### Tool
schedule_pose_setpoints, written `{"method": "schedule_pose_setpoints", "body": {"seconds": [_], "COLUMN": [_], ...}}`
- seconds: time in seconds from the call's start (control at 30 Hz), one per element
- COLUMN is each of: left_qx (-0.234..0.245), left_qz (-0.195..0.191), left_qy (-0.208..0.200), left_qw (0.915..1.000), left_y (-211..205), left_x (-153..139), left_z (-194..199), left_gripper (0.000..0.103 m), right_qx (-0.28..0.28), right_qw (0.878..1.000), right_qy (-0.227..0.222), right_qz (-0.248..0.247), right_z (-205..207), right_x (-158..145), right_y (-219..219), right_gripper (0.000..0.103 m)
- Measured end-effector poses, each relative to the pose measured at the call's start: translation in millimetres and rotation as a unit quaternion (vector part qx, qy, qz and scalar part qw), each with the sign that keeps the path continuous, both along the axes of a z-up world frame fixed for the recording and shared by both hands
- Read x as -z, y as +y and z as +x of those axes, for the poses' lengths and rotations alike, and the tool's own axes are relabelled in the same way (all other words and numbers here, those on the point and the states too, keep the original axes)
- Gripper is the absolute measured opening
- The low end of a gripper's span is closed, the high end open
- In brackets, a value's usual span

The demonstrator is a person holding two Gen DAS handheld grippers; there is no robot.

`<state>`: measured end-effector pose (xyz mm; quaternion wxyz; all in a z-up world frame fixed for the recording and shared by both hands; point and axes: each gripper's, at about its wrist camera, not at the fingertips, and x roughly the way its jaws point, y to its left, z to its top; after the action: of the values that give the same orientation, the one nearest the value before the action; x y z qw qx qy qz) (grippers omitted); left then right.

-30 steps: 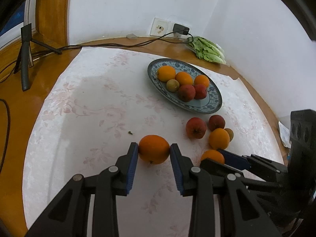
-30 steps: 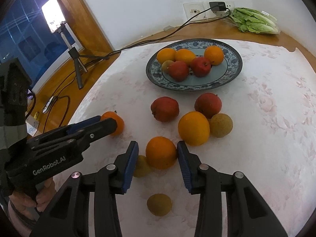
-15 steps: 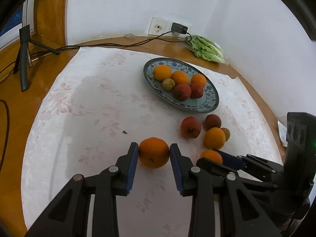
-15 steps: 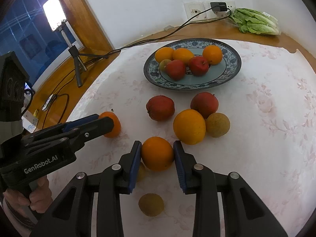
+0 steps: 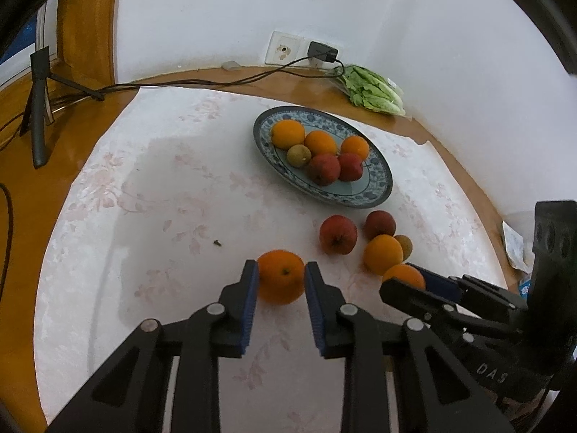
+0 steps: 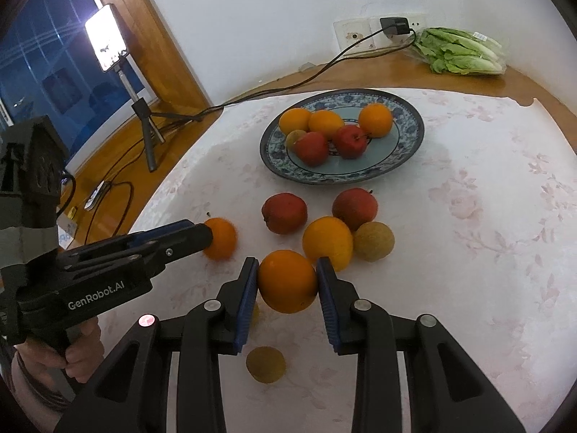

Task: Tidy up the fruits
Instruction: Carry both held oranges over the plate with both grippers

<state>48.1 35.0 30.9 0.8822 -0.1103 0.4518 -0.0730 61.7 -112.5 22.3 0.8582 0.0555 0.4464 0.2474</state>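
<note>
My left gripper (image 5: 281,265) is shut on an orange (image 5: 279,285) that rests on the white flowered tablecloth. To its right, my right gripper (image 6: 287,261) is shut on a second orange (image 6: 287,281), with both blue pads pressing its sides. Just beyond lie two red apples (image 6: 285,213), another orange (image 6: 326,241) and a brown round fruit (image 6: 373,241). A small brown fruit (image 6: 265,363) lies under the right gripper, and another is mostly hidden behind its left finger. The blue patterned plate (image 6: 346,180) farther back holds several oranges and apples.
Bagged lettuce (image 6: 461,52) lies on the wooden table rim by the wall. A black cable (image 6: 324,68) runs from the wall socket to a lit lamp on a tripod (image 6: 106,41) at the left. A person's hand (image 6: 72,353) holds the left gripper's handle.
Both pairs of jaws have narrowed onto their oranges, and the gaps beside each fruit are gone. Neither hand has shifted noticeably.
</note>
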Motion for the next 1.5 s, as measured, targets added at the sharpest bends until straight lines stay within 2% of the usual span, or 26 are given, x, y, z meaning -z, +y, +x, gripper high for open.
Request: {"method": "schedule_pose_setpoints", "body": {"seconds": [0.07,0.13,0.33,0.43,0.6,0.87,1.13,1.5], "left_qx": [-0.001,-0.001,-0.002,0.001,0.000,-0.002,0.001,0.025], "left_qz": [-0.005,-0.012,-0.028,-0.020,0.002,0.002,0.013,0.041], "left_qy": [0.000,0.006,0.015,0.020,0.025,0.012,-0.008,-0.012], "left_qw": [1.0000,0.9999,0.9995,0.9996,0.9997,0.9999,0.9999,0.9988], "left_y": [1,3,3,-2,-6,-7,-14,-39], "left_x": [1,3,10,13,16,3,-18,-23], "left_z": [0,1,8,11,14,16,43,79], "left_gripper": [0.027,0.034,0.039,0.041,0.037,0.036,0.037,0.036], "right_qx": [0.003,0.006,0.011,0.013,0.020,0.024,0.035,0.038], "right_qw": [1.000,1.000,1.000,1.000,0.999,0.999,0.999,0.997], "right_qy": [-0.001,-0.002,-0.008,-0.009,-0.013,-0.024,-0.035,-0.052], "right_qz": [0.003,0.005,0.016,0.018,0.023,0.025,0.006,-0.035], "right_z": [-1,0,1,2,5,11,31,65], "right_x": [-1,-2,-7,-8,-11,-19,-26,-24], "right_y": [-3,-6,-14,-18,-27,-36,-39,-38], "right_gripper": [0.034,0.034,0.034,0.034,0.034,0.034,0.034,0.034]}}
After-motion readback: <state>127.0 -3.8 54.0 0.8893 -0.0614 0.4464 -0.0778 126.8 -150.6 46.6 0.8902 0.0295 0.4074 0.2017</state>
